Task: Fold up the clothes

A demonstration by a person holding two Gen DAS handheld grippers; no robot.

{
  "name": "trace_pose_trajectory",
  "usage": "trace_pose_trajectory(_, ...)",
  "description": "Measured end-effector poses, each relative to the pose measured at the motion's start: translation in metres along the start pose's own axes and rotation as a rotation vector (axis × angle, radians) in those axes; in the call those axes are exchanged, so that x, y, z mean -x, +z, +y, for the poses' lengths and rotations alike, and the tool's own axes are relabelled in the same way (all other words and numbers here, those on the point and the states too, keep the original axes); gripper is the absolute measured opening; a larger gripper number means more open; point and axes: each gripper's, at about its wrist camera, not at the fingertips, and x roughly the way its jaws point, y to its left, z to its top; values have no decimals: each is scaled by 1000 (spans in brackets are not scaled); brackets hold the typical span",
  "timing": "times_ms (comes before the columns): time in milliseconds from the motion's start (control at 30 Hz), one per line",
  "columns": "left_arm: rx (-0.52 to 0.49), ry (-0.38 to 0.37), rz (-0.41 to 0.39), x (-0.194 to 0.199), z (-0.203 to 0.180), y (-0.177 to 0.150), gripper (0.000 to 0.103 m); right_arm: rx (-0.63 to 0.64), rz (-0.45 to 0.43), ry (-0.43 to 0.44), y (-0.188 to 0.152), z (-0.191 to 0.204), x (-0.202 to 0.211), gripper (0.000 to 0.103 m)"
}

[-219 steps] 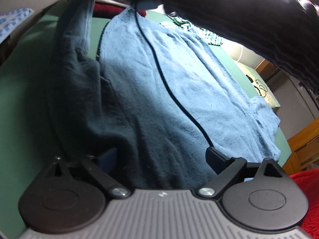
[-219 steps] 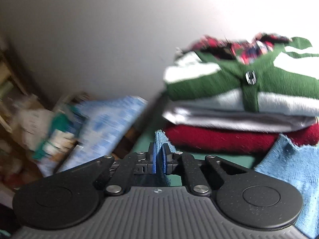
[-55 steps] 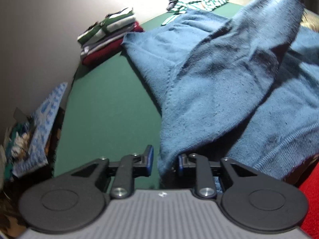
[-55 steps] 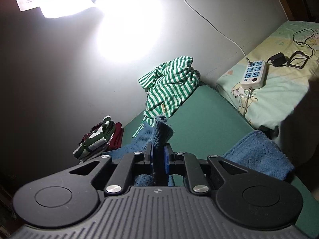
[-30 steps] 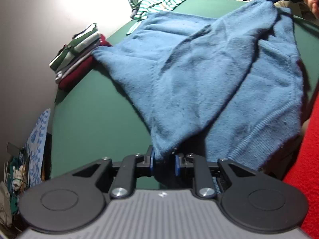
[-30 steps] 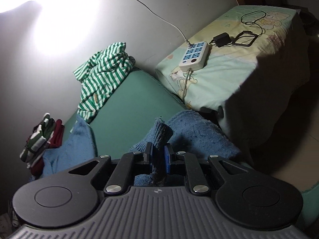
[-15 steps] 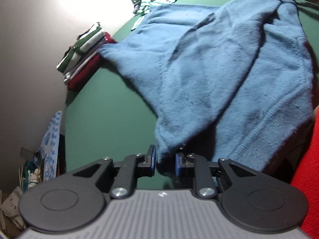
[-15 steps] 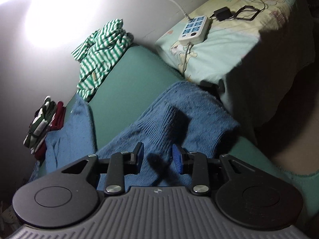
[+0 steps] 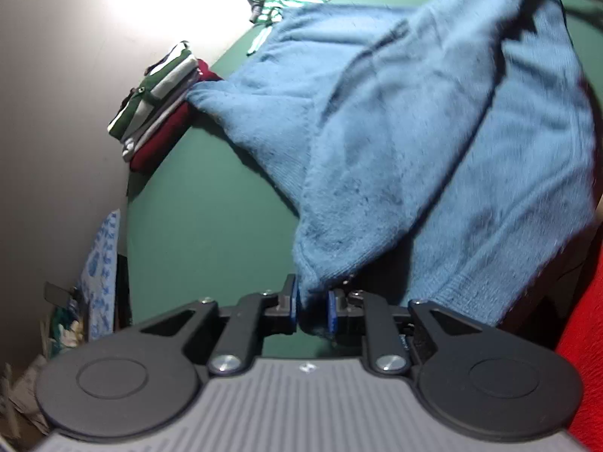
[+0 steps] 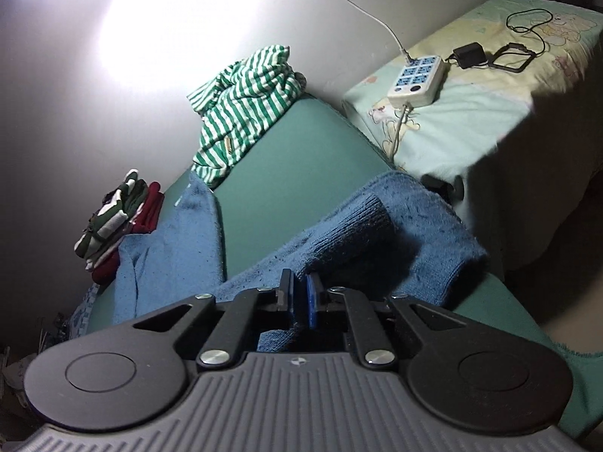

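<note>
A blue sweater (image 9: 414, 132) lies spread over the green table (image 9: 196, 207). My left gripper (image 9: 311, 309) is at its near corner, and its jaws are closing with that corner bunched between the pads. In the right wrist view the sweater's sleeve (image 10: 361, 218) lies folded across the body, cuff towards the table's right edge. My right gripper (image 10: 299, 305) hovers just over the sweater behind that cuff. Its jaws are closing to a narrow slit, and I see no cloth pinched in it.
A stack of folded clothes (image 9: 158, 101) sits at the far left against the wall, and a crumpled green-striped shirt (image 10: 245, 98) lies at the far end. Right of the table, a bed (image 10: 490, 132) holds a power strip (image 10: 416, 79) and cables. Red cloth (image 9: 584, 320) hangs at the near right.
My right gripper let go of the sleeve cuff, opened wide, then closed again; the cuff now lies on the sweater. The left gripper kept its hold on the corner.
</note>
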Motion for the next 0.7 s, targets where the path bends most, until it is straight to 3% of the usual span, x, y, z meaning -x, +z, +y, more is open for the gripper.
trace_pose_trajectory(200,-37,-81,5,-1,-10,-3,17,34,44,-104,-7,-8,-14,7)
trace_pose_trajectory(367,-77,-100,22,-1,-20,-8,18,58,65,-168,-10,-8,-24,7)
trace_pose_trajectory(467,-86,-88,32,3,-18,-12,23,103,62,-194,-3,-4,-18,16)
trace_pose_trajectory(533,-65,-80,28,7,-13,-10,25,87,109,-136,5,-4,-10,28)
trace_pose_trajectory(633,-19,-69,22,8,-9,-6,32,-12,330,130,5,-2,-11,29)
trace_pose_trajectory(700,-24,-52,29,1,-14,-5,32,-27,441,204,-10,11,-18,29)
